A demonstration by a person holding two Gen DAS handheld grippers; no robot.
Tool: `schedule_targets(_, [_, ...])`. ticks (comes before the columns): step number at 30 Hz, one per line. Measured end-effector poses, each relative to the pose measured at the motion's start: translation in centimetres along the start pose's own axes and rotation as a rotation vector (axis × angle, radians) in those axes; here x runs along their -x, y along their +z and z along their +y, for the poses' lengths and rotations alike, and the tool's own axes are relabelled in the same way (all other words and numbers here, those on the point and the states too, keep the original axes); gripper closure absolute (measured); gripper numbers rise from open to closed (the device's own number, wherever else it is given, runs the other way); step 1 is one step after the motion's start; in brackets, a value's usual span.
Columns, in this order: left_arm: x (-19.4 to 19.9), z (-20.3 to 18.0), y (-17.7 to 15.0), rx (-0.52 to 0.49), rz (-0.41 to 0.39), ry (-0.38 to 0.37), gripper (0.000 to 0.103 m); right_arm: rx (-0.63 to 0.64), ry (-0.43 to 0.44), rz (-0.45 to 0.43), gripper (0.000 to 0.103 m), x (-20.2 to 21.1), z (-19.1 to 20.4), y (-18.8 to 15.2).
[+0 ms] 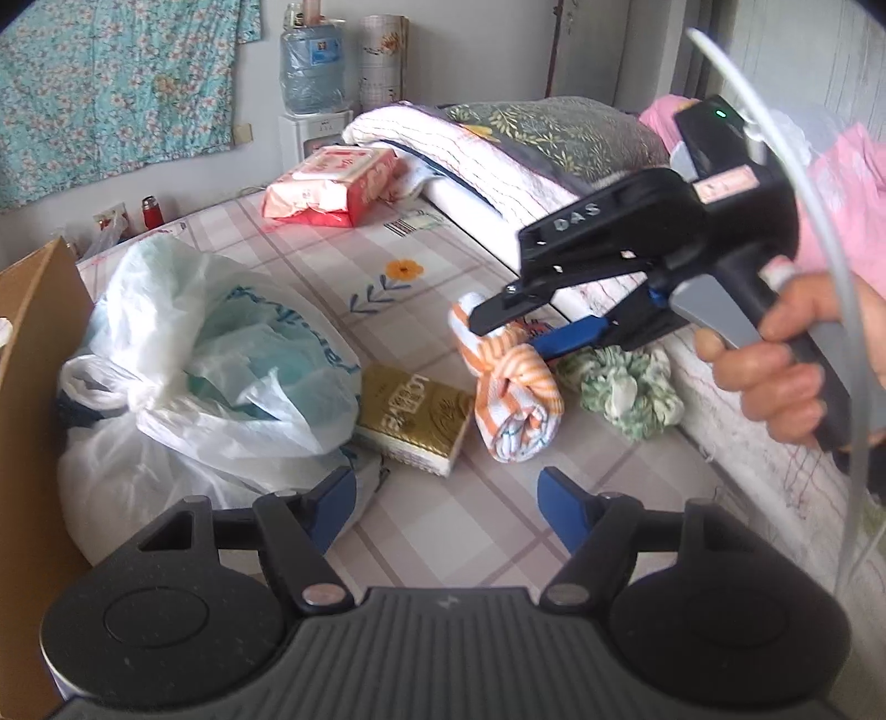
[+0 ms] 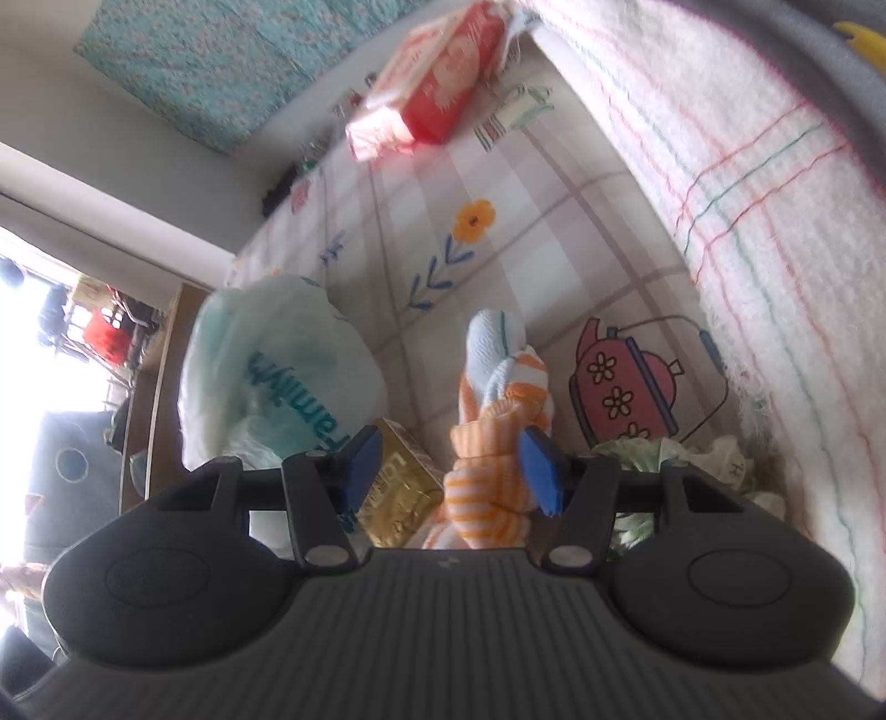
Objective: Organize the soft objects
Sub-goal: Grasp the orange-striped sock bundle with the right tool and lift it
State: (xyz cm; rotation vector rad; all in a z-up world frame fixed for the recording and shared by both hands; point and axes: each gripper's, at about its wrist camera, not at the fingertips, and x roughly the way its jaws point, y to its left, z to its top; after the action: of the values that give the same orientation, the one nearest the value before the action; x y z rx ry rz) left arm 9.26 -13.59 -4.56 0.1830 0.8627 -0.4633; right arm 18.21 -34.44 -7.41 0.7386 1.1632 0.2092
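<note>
Striped orange-and-white towel roll (image 1: 515, 382) on the bed (image 1: 443, 509), between gold box (image 1: 415, 418) and green scrunchie (image 1: 623, 396); long axis running away along the sheet. Right tool (image 2: 448, 459) straddling it, fingers apart, nothing clamped. Left tool (image 1: 446, 507) apart too, farther back. Plastic bags (image 1: 210, 354) left.

A floral teal cloth (image 1: 111, 88) hangs on the grey wall (image 1: 470, 50); a water dispenser (image 1: 311, 83) stands behind the checked bed (image 1: 443, 531).
</note>
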Motion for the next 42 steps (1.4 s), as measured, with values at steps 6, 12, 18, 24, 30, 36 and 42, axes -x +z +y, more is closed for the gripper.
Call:
schedule_targets(6, [-1.0, -0.8, -0.9, -0.022, 0.03, -0.029, 0.029, 0.037, -0.029, 0.032, 0.069, -1.1, 0.4, -0.8])
schedule_targets(12, [-1.2, -1.2, -1.5, -0.024, 0.041, -0.062, 0.029, 0.028, -0.025, 0.036, 0.074, -0.2, 0.2, -2.2])
schedule_targets(18, [-0.8, -1.5, -2.2, -0.031, 0.04, -0.087, 0.029, -0.001, -0.014, 0.045, 0.077, 1.1, 0.0, -4.3])
schedule_targets(24, [-0.6, -1.8, -2.7, -0.038, 0.051, -0.118, 0.025, -0.05, 0.024, 0.066, 0.079, 1.9, -0.4, -6.8])
schedule_targets(30, [-1.3, -2.2, -2.7, -0.055, 0.085, -0.114, 0.023, -0.064, 0.062, 0.097, 0.08, 1.9, 0.0, -8.7])
schedule_targets(36, [-2.3, -2.4, -2.5, -0.061, 0.097, -0.064, 0.023, -0.058, 0.078, 0.129, 0.08, 1.5, 0.5, -9.4])
schedule_targets(42, [-3.8, -2.0, -2.1, -0.05, 0.131, -0.044, 0.036, -0.051, 0.068, 0.134, 0.078, 1.5, 0.8, -9.2])
